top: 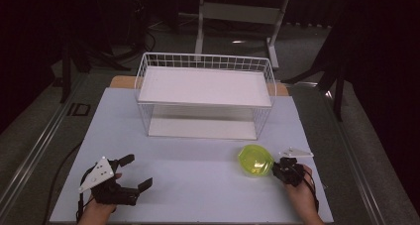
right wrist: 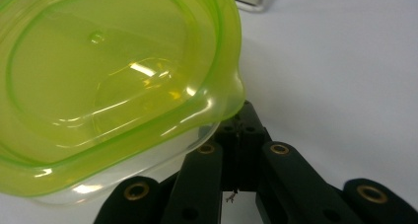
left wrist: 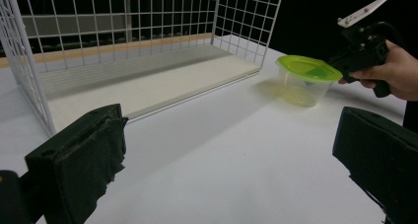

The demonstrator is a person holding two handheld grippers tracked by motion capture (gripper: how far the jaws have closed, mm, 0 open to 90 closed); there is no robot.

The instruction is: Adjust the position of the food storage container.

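Note:
A clear tub with a lime-green lid (top: pixel 255 159) is at the front right of the white table, in front of the wire basket. My right gripper (top: pixel 275 168) is shut on the lid's edge at the tub's right side. In the right gripper view, the jaws meet under the lid's rim (right wrist: pixel 239 128) and the green lid (right wrist: pixel 108 86) is close up. Whether the tub rests on the table I cannot tell. The left gripper view has the tub (left wrist: pixel 305 78) with the right gripper (left wrist: pixel 340 68) on it. My left gripper (top: pixel 138 171) is open and holds nothing at the front left, with its pads (left wrist: pixel 79 160) wide apart.
A white wire basket (top: pixel 205 61) with a white shelf board on top and another on its floor stands at the back middle of the table (top: pixel 198 185). Its open side (left wrist: pixel 148 86) faces me. Dark floor and stand legs lie beyond the table.

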